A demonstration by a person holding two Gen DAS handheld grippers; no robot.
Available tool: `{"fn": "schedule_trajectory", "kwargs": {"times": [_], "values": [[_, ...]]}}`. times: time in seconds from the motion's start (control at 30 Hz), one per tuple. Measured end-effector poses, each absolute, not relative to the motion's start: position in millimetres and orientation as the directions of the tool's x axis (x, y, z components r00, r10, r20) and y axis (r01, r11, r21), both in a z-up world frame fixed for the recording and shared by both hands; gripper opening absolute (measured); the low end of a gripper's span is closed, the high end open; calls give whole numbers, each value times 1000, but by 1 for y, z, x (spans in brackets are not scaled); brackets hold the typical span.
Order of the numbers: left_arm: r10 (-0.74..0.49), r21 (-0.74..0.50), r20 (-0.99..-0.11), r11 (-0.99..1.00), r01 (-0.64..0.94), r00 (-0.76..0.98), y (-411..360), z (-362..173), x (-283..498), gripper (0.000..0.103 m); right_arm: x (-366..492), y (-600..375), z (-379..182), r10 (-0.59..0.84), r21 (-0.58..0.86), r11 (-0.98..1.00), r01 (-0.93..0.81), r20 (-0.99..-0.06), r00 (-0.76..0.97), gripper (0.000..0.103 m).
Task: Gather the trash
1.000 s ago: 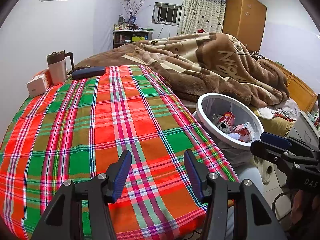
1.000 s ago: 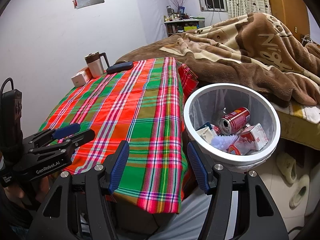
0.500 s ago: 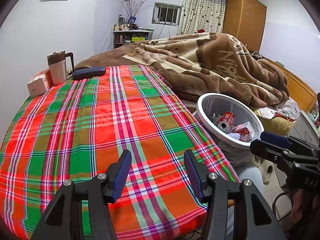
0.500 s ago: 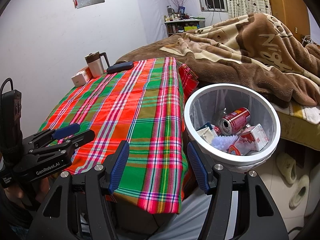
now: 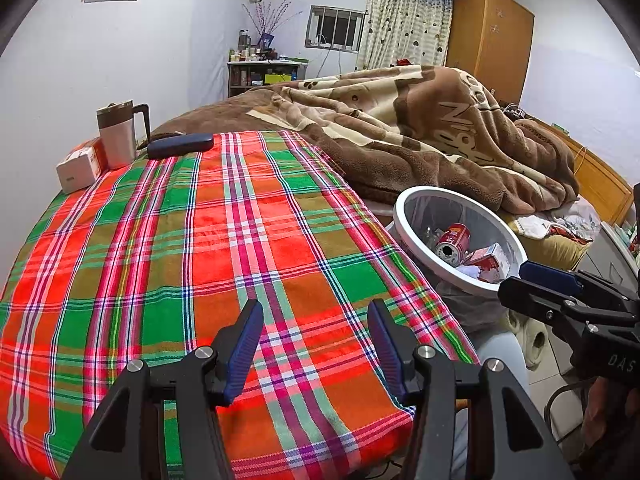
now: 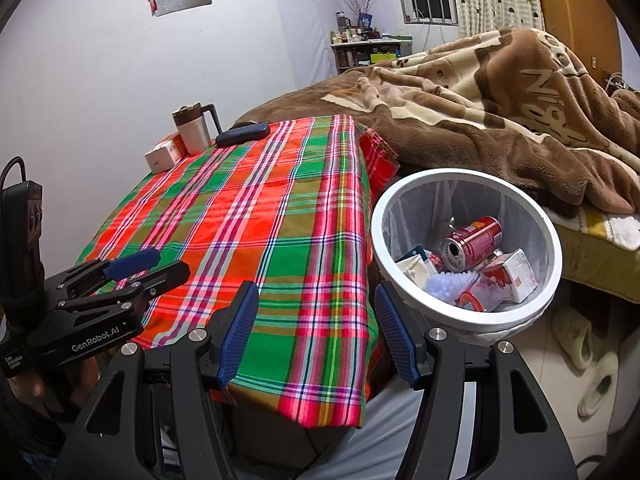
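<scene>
Both grippers, left (image 5: 315, 322) and right (image 6: 316, 304), are hanging spread and empty over the tablecloth (image 5: 168, 248). The bin (image 6: 554, 248) is sitting beside it, holding a can (image 6: 474, 243).

Your left gripper (image 5: 315, 322) and right gripper (image 6: 316, 304) both tilt downward, jaws apart and empty, the right one beside the left.

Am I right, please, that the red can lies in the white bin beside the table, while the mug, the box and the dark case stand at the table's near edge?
Not quite: the mug, box and case are at the table's far edge, by the wall. The red can does lie in the white bin beside the table. The right wrist view shows it.
</scene>
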State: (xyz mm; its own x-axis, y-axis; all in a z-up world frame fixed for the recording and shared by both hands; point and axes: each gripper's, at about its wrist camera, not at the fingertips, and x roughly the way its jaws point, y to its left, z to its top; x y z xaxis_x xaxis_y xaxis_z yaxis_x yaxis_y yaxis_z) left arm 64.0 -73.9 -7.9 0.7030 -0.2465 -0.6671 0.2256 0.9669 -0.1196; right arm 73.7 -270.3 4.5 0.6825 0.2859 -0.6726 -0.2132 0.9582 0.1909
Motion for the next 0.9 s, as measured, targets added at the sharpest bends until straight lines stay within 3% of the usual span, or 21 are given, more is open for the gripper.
{"fn": "schedule_trajectory", "kwargs": {"times": [0.9], "values": [[-214,-100,-661,975,198,719,-71,-4,54,54,74,-268,6,287,190,958,-216,-670,684,62]]}}
